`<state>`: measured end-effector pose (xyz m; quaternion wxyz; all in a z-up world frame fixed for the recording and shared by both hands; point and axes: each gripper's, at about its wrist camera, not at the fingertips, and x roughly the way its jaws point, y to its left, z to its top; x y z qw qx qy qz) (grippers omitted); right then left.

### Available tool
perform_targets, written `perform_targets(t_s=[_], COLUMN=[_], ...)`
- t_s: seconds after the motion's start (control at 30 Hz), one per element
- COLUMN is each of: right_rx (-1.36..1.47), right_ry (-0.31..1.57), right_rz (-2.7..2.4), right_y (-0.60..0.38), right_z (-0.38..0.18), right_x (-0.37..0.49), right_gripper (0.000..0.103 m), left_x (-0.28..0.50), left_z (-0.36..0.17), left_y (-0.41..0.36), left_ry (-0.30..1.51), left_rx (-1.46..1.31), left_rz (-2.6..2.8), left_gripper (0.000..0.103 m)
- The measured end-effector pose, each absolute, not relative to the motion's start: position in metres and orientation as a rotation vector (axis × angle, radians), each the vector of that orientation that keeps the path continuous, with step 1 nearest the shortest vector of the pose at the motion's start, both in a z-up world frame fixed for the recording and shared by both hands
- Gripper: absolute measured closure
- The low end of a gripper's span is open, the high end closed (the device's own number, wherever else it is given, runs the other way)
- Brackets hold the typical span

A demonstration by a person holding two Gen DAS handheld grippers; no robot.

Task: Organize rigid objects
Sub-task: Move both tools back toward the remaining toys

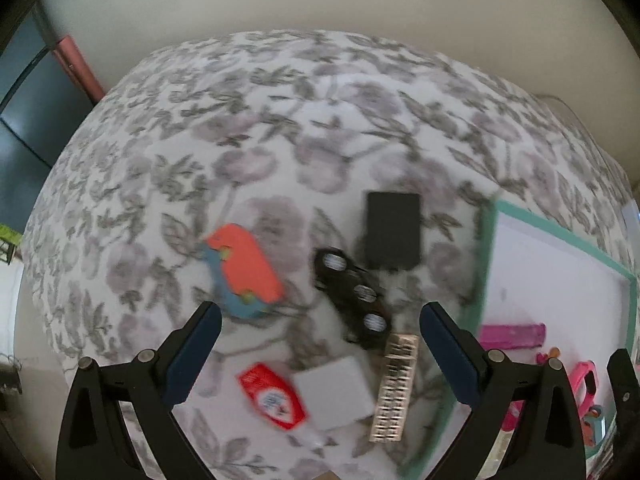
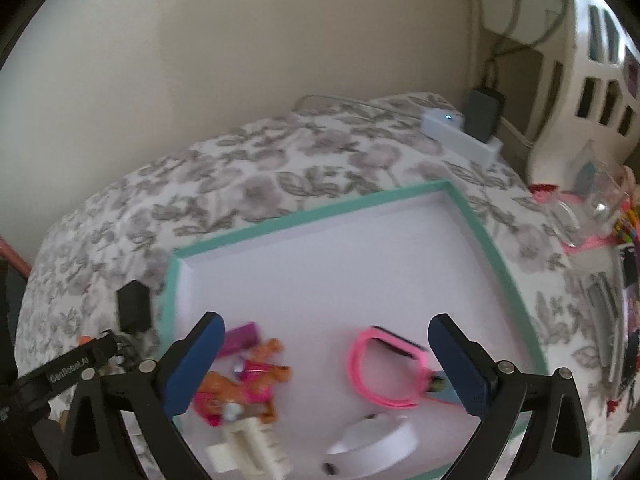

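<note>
Left wrist view: my left gripper point(image 1: 320, 330) hangs with its jaws wide and nothing pressed between them, over the loose things on the flowered bed cover point(image 1: 280, 100). Straight ahead between the jaws lies the black bar with three round caps point(image 1: 352, 292); its long axis runs slantwise, from far-left to near-right of the jaws. I judge that a roll of the wrist is needed to close across its narrow side. Just beyond it sits a black block point(image 1: 394, 230); toward the left jaw lies the orange and blue toy point(image 1: 242, 272); nearer the camera are a red packet point(image 1: 274, 396), a white pad point(image 1: 334, 392) and a ribbed beige strip point(image 1: 396, 388). The teal-rimmed tray point(image 1: 486, 248) lies past the right jaw.

In the right wrist view my right gripper point(image 2: 326, 354) stands wide too, gripping nothing, above the tray floor, with the pink band point(image 2: 360, 372) between its jaws and the orange figure point(image 2: 248, 384) by the left jaw. The left gripper is the nearer one to the unsorted pieces, so I reckon the next pick is its job, then a carry to its right into the tray
</note>
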<state>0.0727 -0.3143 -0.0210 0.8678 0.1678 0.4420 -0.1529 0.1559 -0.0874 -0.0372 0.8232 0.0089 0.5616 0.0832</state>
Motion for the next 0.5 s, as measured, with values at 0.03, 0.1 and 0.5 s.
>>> perform_targets(t_s=[0.03, 0.1, 0.5], right_rx=[0.343, 0.322, 0.298], right_ry=[0.919, 0.872, 0.812], right_rz=[-0.306, -0.280, -0.106], right_y=[-0.309, -0.296, -0.232], right_z=[-0.020, -0.017, -0.004], right_x=[0.074, 0.075, 0.090], right_gripper=[0.000, 0.000, 0.000], left_x=[0.156, 0.156, 0.149], left_z=[-0.034, -0.028, -0.010], left_y=[-0.081, -0.067, 0.006], left_ry=[1.188, 1.176, 1.145], left_rx=[0.011, -0.002, -0.093], left_rz=[0.187, 0.209, 0.317], left_gripper=[0.004, 0.004, 0.004])
